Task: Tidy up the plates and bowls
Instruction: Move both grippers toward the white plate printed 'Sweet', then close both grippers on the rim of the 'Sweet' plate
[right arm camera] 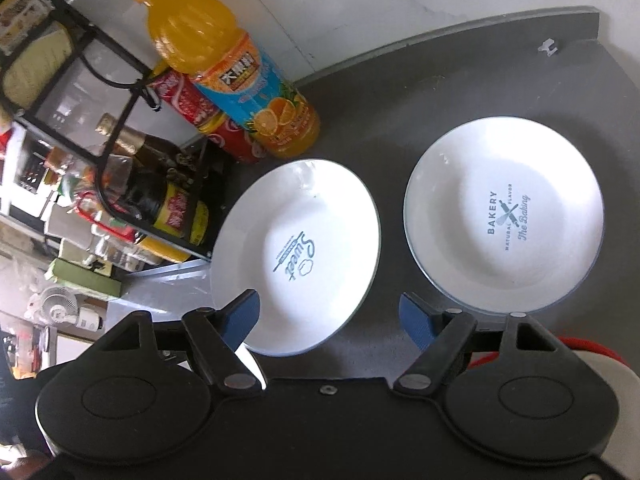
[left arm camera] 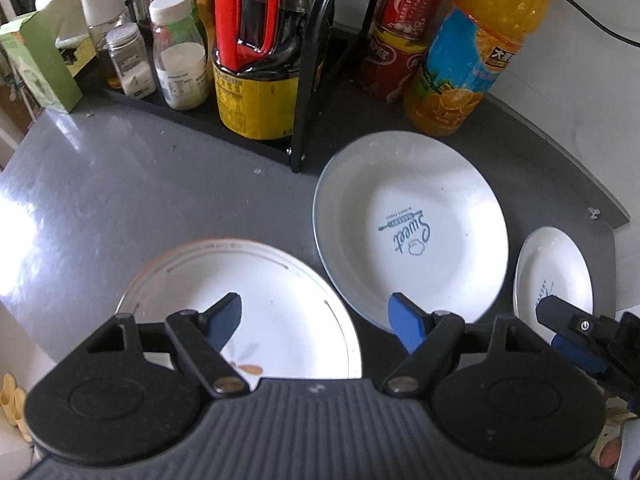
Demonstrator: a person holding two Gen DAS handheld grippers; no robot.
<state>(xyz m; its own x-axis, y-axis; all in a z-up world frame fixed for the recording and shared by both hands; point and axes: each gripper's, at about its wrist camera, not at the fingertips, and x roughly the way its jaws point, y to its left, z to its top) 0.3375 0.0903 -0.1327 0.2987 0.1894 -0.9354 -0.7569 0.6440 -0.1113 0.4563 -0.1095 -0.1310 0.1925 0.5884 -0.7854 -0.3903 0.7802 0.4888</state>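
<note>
Plates lay apart on the counter [left arm camera: 100,184]: the left gripper [left arm camera: 316,320], wide and empty, hovered over the flowered plate [left arm camera: 240,312] nearest the front edge (probably not touching); the right gripper [right arm camera: 329,320], also wide, faced the Sweet plate [right arm camera: 296,256].

We see daylight from the left: the grey counter [left arm camera: 100,184] left of the left gripper [left arm camera: 318,322] carries a washed-out white glare patch. The white plates ahead of both tongs are nearly blown out, yet the print on the Sweet plate [left arm camera: 412,224] and the Bakery plate [right arm camera: 504,216] reads clearly. Soft shadows ring the plates. Fisheye bending curves the counter's far edge and leans the orange juice bottle [right arm camera: 236,68]. The shelf clutter left of the right gripper [right arm camera: 330,320] is smeared and soft.
</note>
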